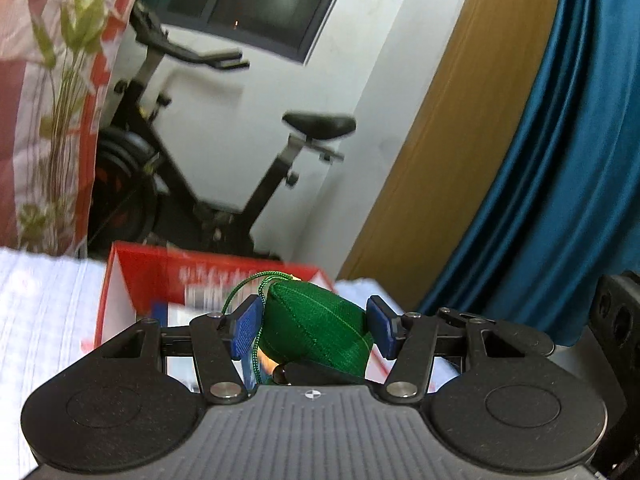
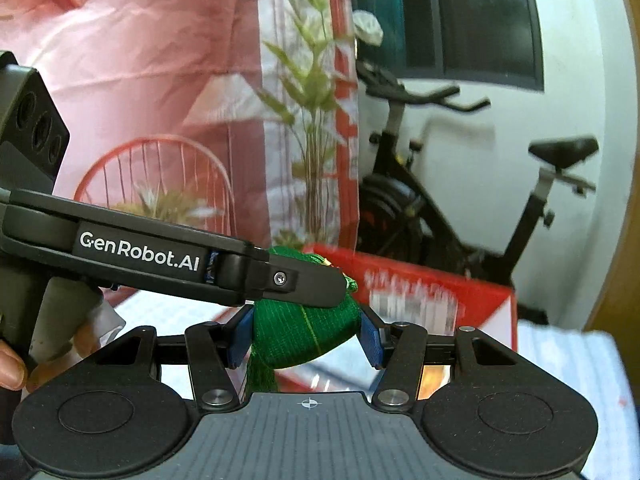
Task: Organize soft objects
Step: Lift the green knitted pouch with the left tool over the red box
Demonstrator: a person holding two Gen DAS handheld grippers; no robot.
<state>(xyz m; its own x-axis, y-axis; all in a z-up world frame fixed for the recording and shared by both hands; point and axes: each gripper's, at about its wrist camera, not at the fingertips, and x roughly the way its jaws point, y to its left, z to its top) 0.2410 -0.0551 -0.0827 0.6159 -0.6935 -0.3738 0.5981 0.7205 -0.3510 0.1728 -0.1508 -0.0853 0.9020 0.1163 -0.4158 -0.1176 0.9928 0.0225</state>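
The left gripper (image 1: 311, 326) is clamped on a green woven-fabric pouch (image 1: 316, 330), both blue pads (image 1: 245, 326) pressing its sides. A thin green cord (image 1: 246, 286) loops from the pouch toward 11 o'clock. The right gripper (image 2: 306, 338) is likewise clamped on the same green pouch (image 2: 304, 330), its blue pads (image 2: 371, 340) bearing on opposite sides. In the right wrist view, the left gripper (image 2: 308, 280) enters from 9 o'clock and crosses the pouch at its upper edge; a hand (image 2: 12, 364) holds its handle at 8 o'clock. The pouch is held above the surface, between both grippers.

Beyond the pouch at 12 o'clock stands an open red cardboard box with white panels (image 1: 140, 272); its contents are blurred and cannot be identified. A white textured cloth surface (image 1: 44, 320) lies at 9 o'clock of the box. Behind the box stands a black exercise bike (image 1: 224, 160) against a white wall. A pink and red floral curtain (image 1: 44, 92) hangs at 10 o'clock, and a blue draped curtain (image 1: 568, 160) at 2 o'clock beside a wooden door frame (image 1: 448, 140).
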